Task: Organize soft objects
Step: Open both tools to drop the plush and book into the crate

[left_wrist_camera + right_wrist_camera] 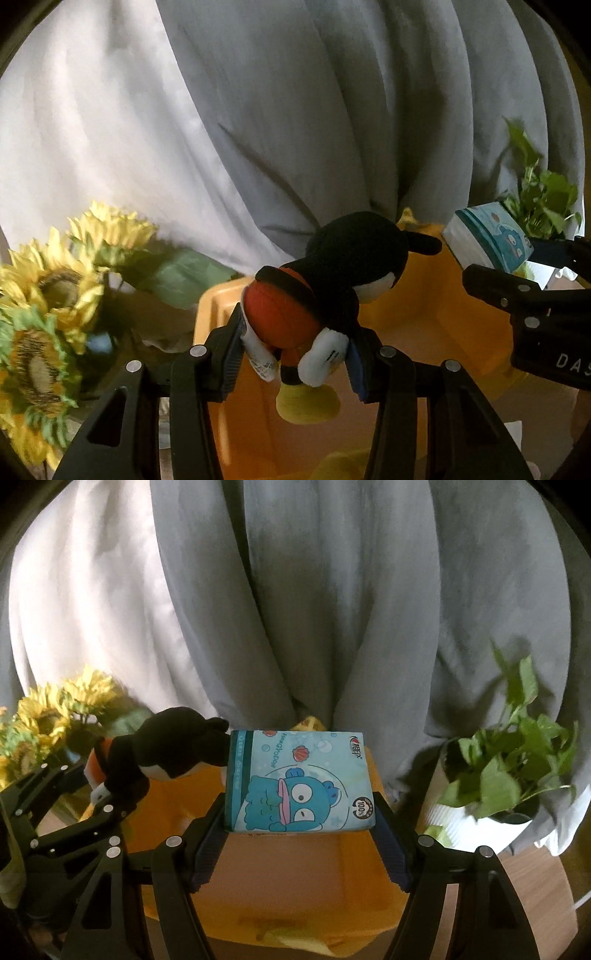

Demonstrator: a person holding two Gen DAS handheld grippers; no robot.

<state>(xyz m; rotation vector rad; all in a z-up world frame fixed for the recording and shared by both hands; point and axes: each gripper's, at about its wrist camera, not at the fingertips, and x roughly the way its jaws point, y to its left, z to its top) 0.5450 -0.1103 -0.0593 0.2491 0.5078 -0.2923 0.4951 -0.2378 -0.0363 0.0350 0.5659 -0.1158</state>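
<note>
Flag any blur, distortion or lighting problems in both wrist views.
Left wrist: sunflowers smeared by motion blur, plush toy sharper, heavy fisheye vignette. Right wrist: tissue pack crisp, potted plant blurred, curtain bowed by the lens, dim backlit scene.

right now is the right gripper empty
No, the right gripper is clamped on a blue tissue pack above the orange bin.

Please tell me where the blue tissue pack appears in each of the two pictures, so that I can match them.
Left wrist view: the tissue pack is at the right edge, above the right gripper.
Right wrist view: it is in the centre, held in the right gripper.
Shared landmark: the orange bin beneath.
</note>
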